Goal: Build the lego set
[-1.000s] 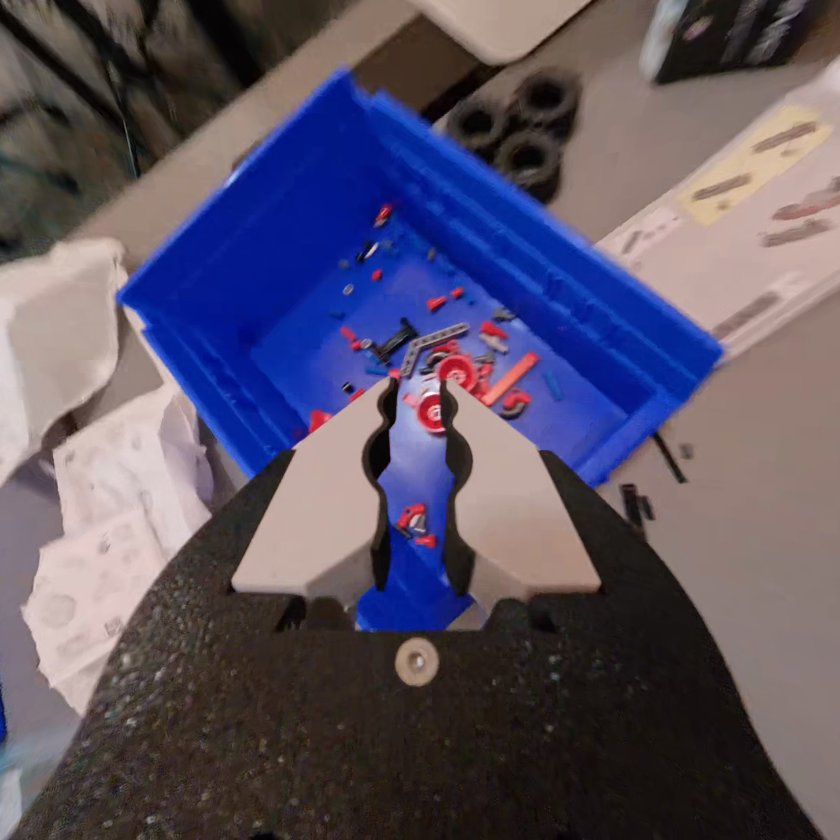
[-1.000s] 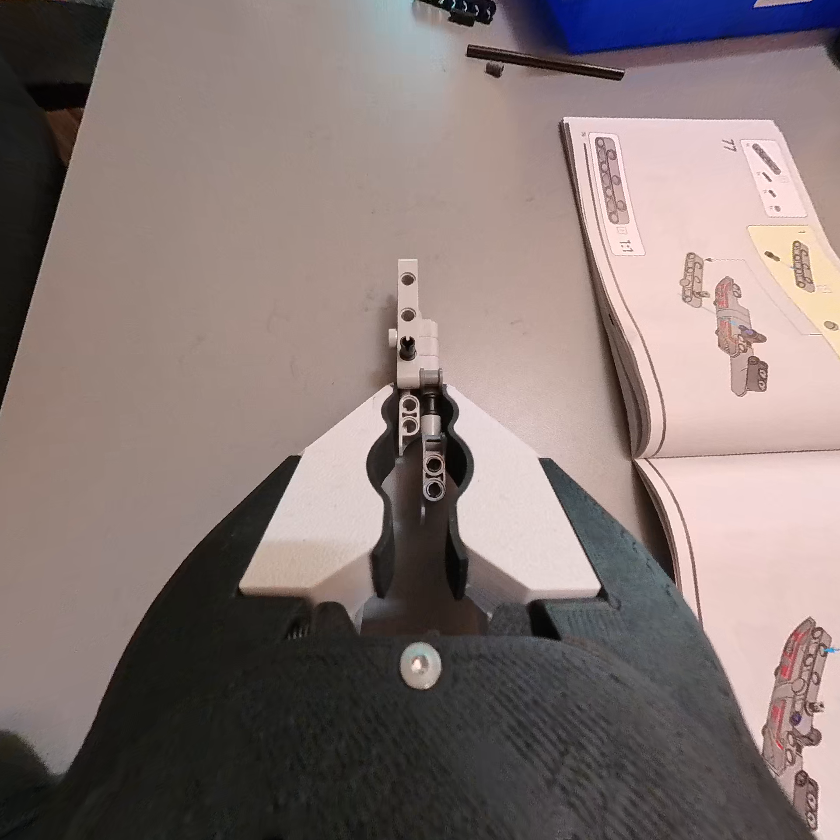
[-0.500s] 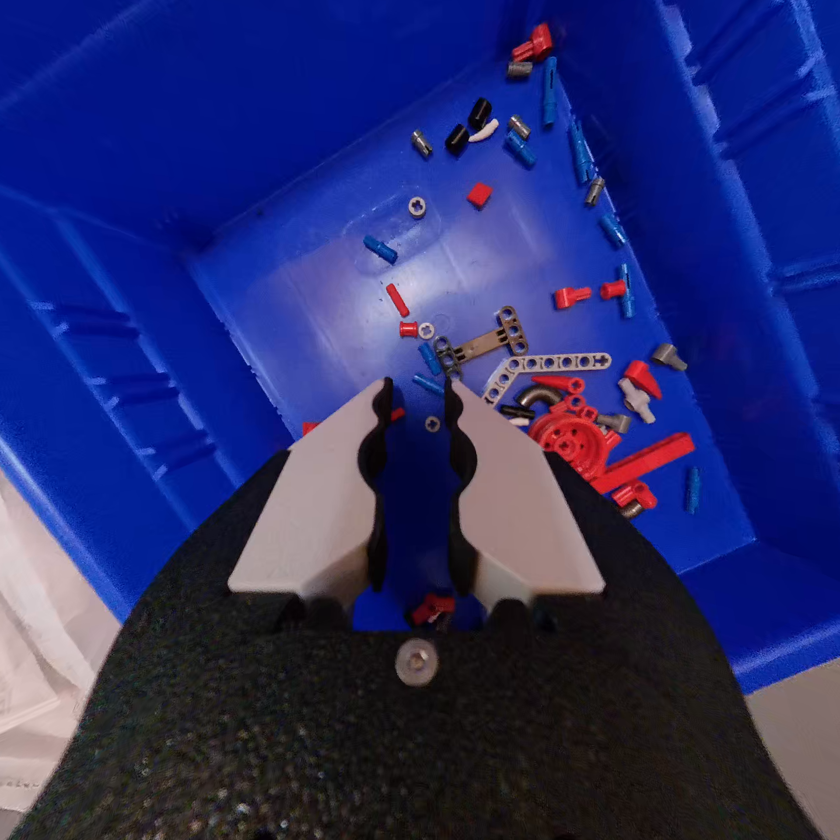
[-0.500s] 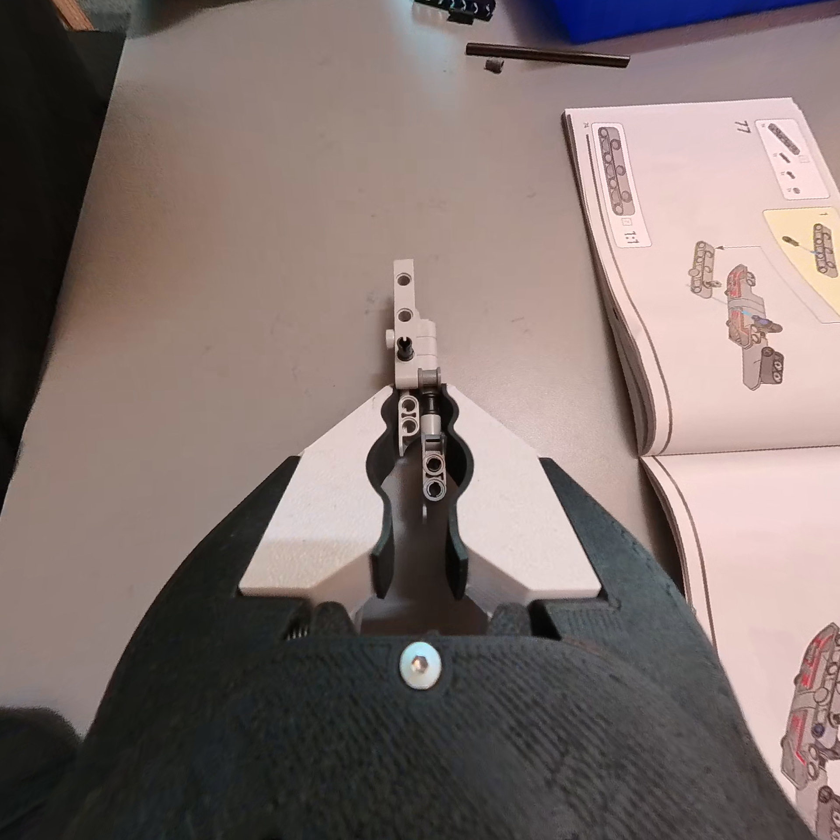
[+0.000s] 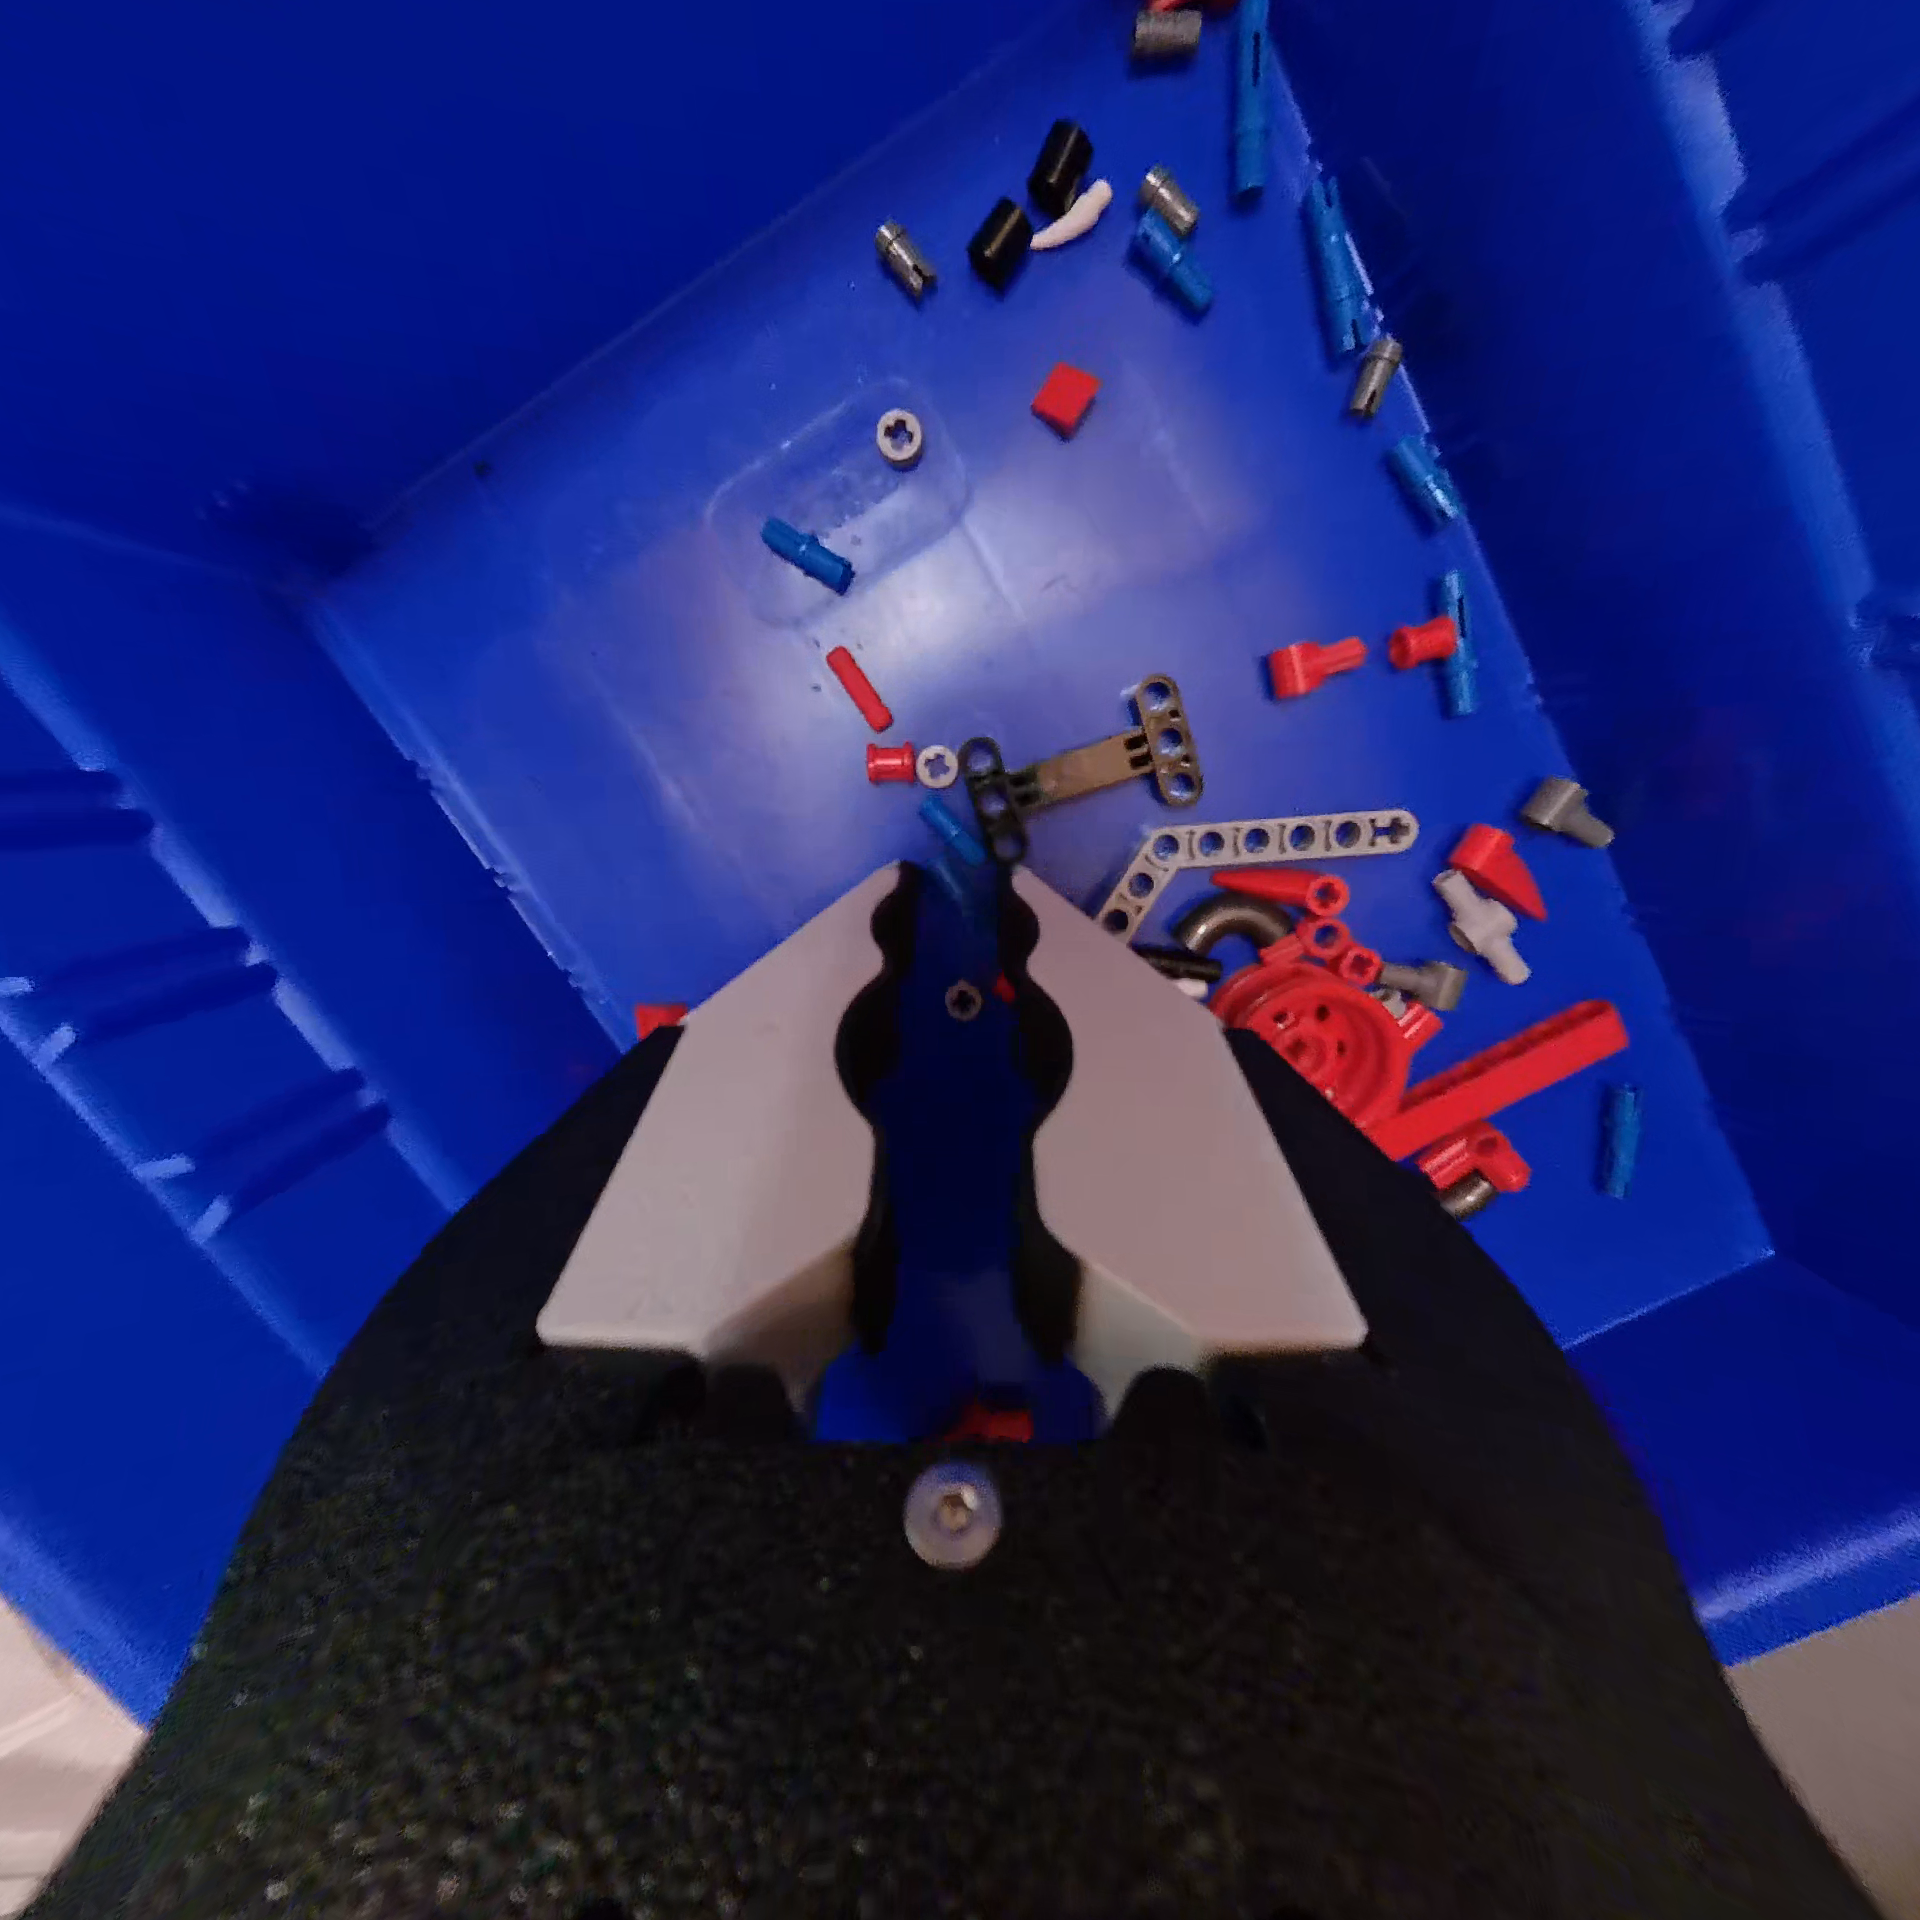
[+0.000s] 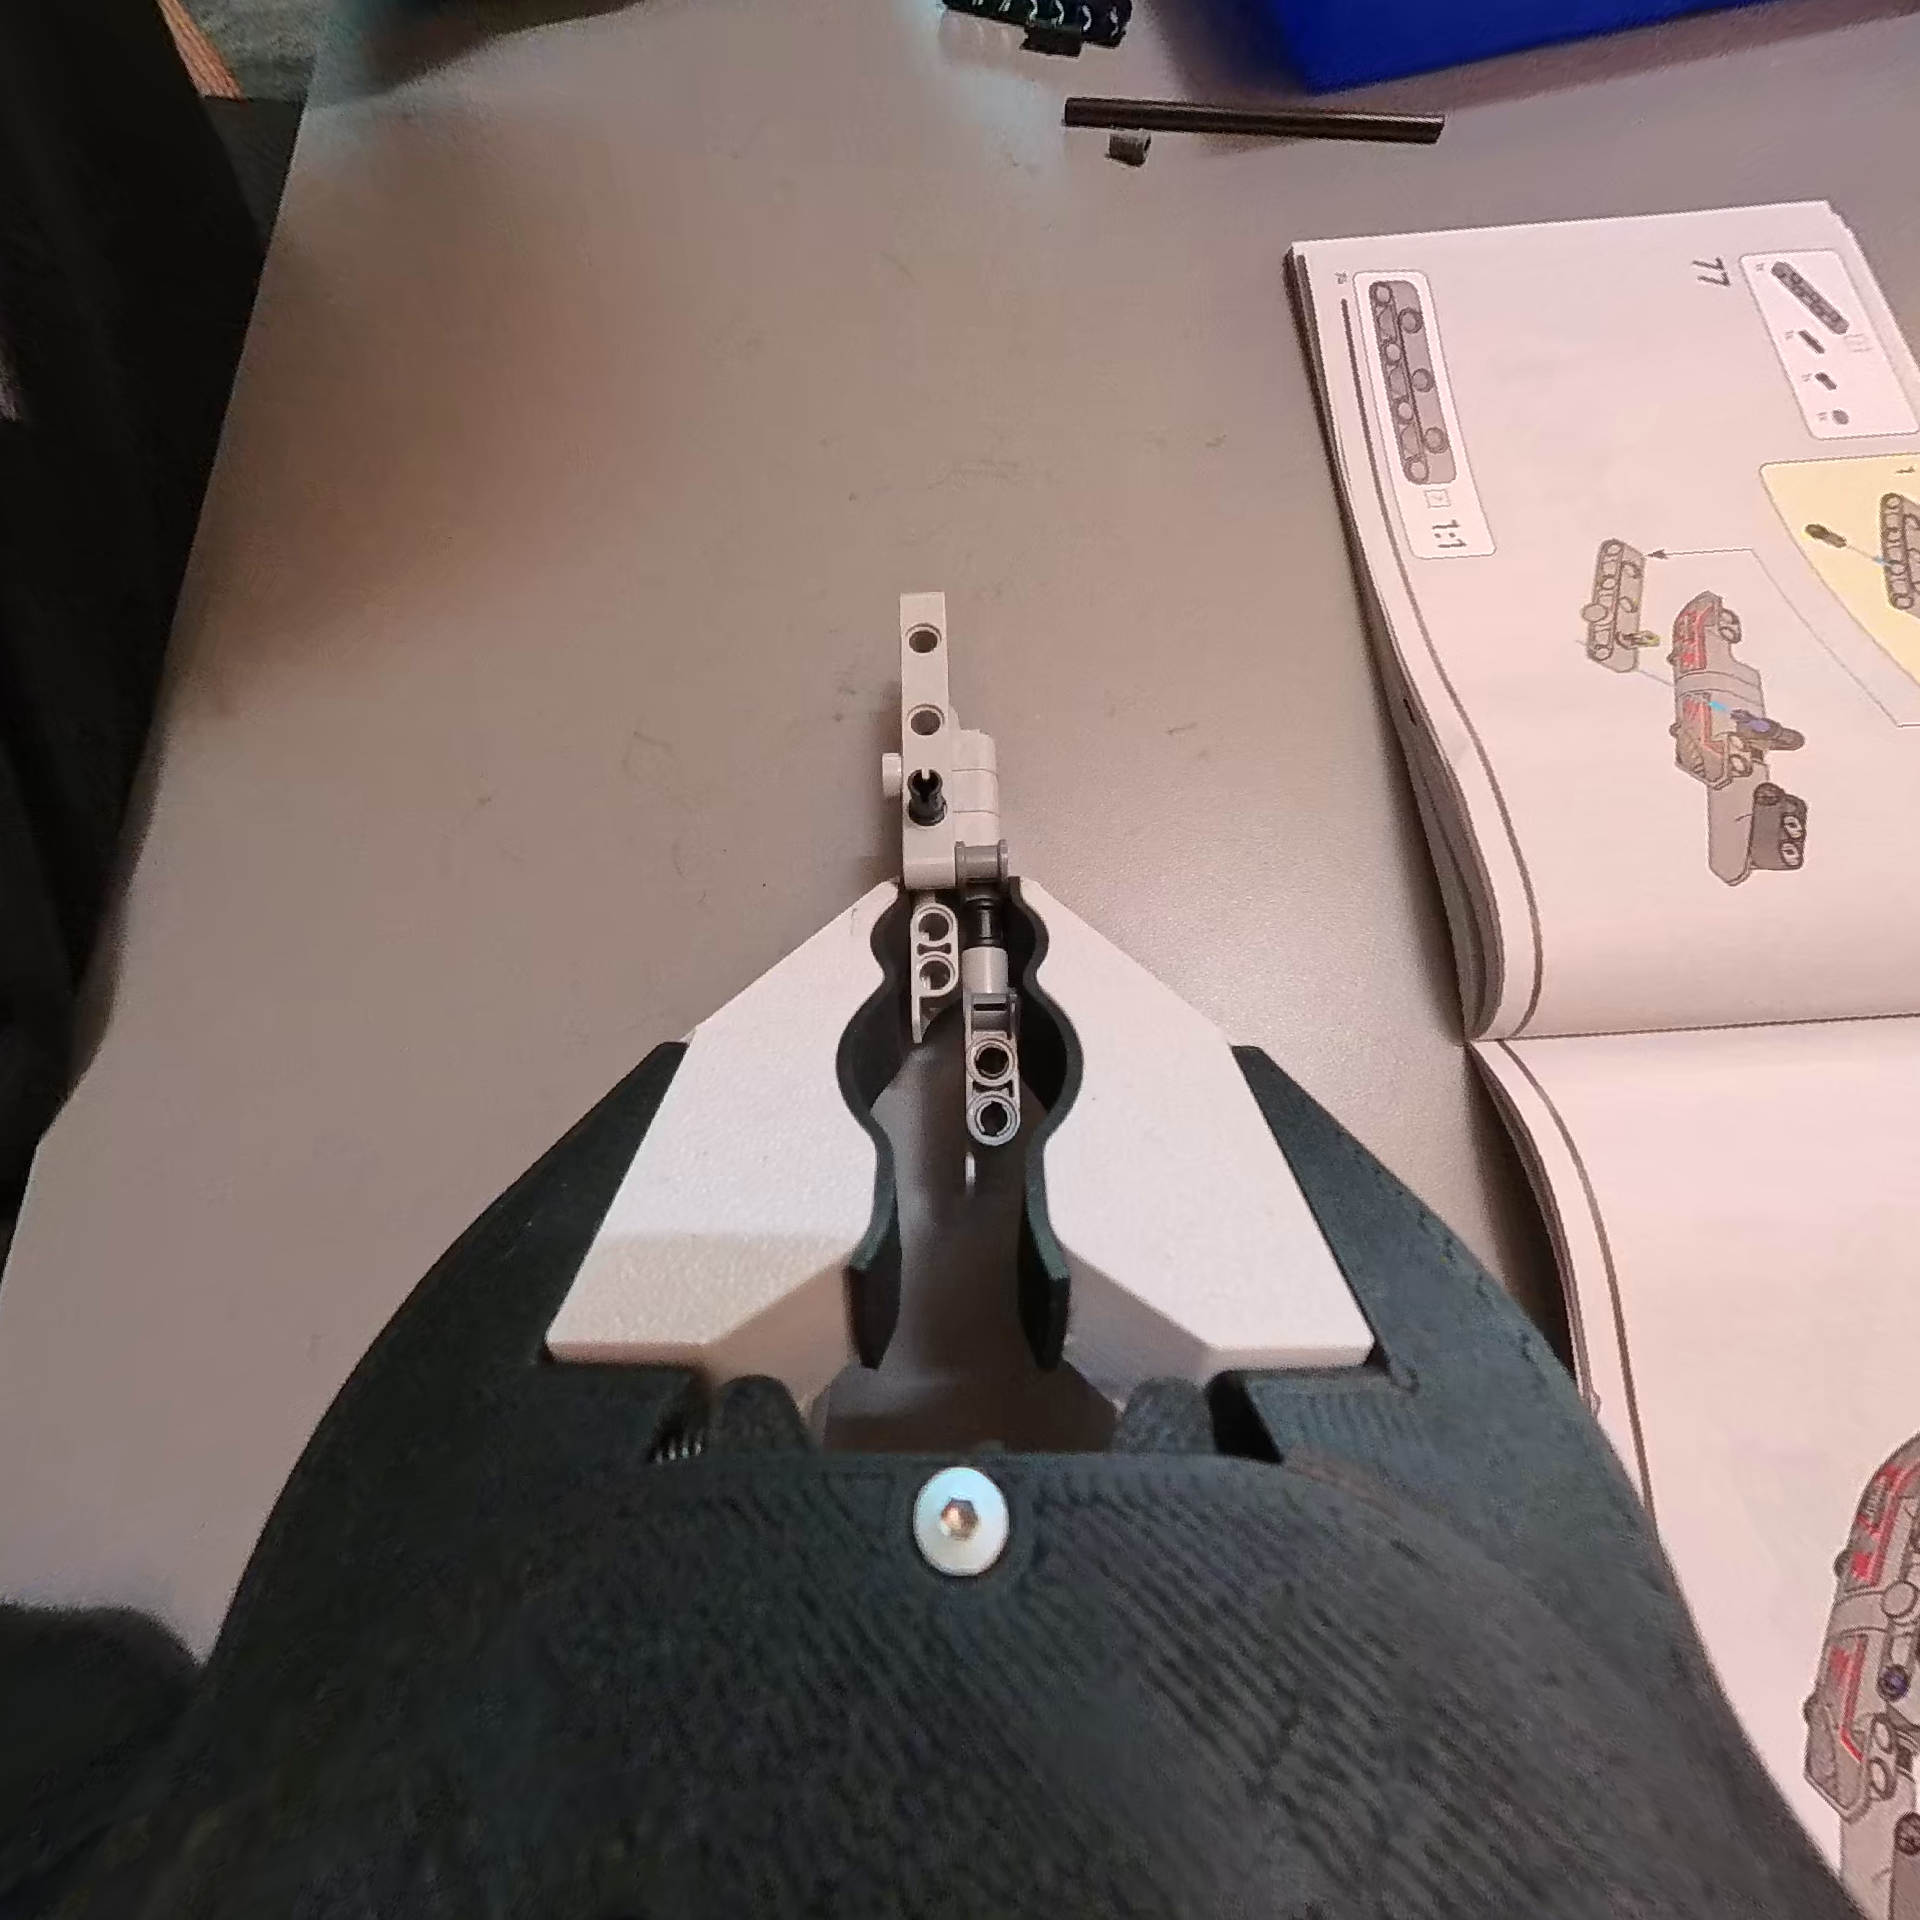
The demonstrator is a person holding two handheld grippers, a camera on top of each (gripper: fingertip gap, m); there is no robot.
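My left gripper (image 5: 956,878) is open, low inside the blue bin (image 5: 416,312), over its floor of loose Lego parts. A blue pin (image 5: 948,823) and a black three-hole beam (image 5: 995,800) lie just past its fingertips. A small grey bush (image 5: 963,1000) lies on the floor between the fingers. My right gripper (image 6: 956,881) is shut on a light grey Lego assembly (image 6: 935,727) of beams and connectors. It holds the assembly just above the grey table, with the long end pointing away from me.
The bin also holds a red wheel (image 5: 1309,1039), a grey bent beam (image 5: 1268,836), a red long beam (image 5: 1507,1070) and several pins. An open instruction booklet (image 6: 1662,727) lies right of the right gripper. A black axle (image 6: 1247,114) lies beyond it. The table edge (image 6: 260,312) runs at left.
My left gripper has gone down into the blue bin and come close to the parts on its floor, still open. My right gripper has kept its grip and barely moved.
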